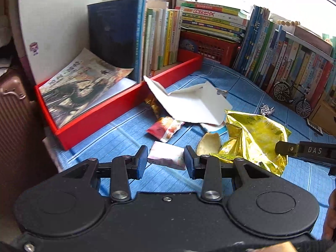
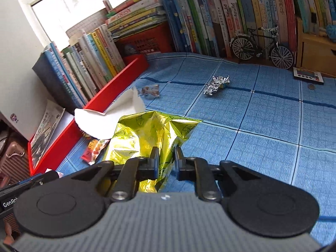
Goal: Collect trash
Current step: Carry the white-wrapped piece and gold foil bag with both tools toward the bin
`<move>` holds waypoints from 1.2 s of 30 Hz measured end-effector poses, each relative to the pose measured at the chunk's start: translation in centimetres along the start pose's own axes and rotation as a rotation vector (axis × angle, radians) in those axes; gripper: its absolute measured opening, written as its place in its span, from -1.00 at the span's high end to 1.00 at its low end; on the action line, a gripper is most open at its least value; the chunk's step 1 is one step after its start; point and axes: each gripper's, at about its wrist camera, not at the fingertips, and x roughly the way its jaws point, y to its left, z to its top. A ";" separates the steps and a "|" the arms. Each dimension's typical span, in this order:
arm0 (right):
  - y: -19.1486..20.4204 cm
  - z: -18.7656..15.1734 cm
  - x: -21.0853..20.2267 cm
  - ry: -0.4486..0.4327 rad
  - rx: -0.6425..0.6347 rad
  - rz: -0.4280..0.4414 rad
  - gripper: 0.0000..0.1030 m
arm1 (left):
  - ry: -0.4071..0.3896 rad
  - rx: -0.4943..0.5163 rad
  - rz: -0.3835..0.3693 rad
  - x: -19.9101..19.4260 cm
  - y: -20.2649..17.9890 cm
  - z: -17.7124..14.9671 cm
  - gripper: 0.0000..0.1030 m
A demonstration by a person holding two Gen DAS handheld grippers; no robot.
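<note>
Trash lies scattered on our blue mat (image 2: 262,130), between a red tray (image 1: 117,107) of books and a row of books (image 2: 241,10) along the far side. Our right gripper (image 2: 166,159) has its jaws nearly together, pinching the gold bag (image 2: 147,134), which bunches up between the pads. In the left view the same bag hangs crumpled from that gripper's tip at the right edge. Our left gripper (image 1: 166,159) stands partly open; a pink-and-white wrapper (image 1: 167,154) sits between its fingers (image 1: 141,159), but we cannot tell whether the pads press on it. Just beyond it lie a pale peel (image 1: 209,143) touching the gold bag, and a red snack packet (image 1: 166,128). A folded white paper (image 1: 193,103) rests behind those, one corner leaning on the tray's wall, with a dark gold wrapper (image 1: 152,104) partly under it. A crumpled foil ball (image 2: 217,85) sits well apart on the open mat, and a small clear wrapper (image 2: 150,90) lies near the tray. A toy bicycle (image 2: 261,45) stands against the books.
</note>
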 end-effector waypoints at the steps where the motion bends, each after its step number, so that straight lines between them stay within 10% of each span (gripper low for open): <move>1: 0.5 -0.3 -0.6 -0.003 -0.010 0.000 0.65 | 0.001 -0.005 0.003 -0.7 0.6 -0.4 0.31; 20: 15.7 -13.0 -11.7 -0.004 -0.069 0.050 0.66 | 0.062 -0.007 0.015 -15.9 16.5 -11.3 0.31; 36: 20.0 -20.2 -9.6 0.096 -0.201 0.086 0.66 | 0.156 -0.018 0.078 -13.8 21.7 -16.7 0.31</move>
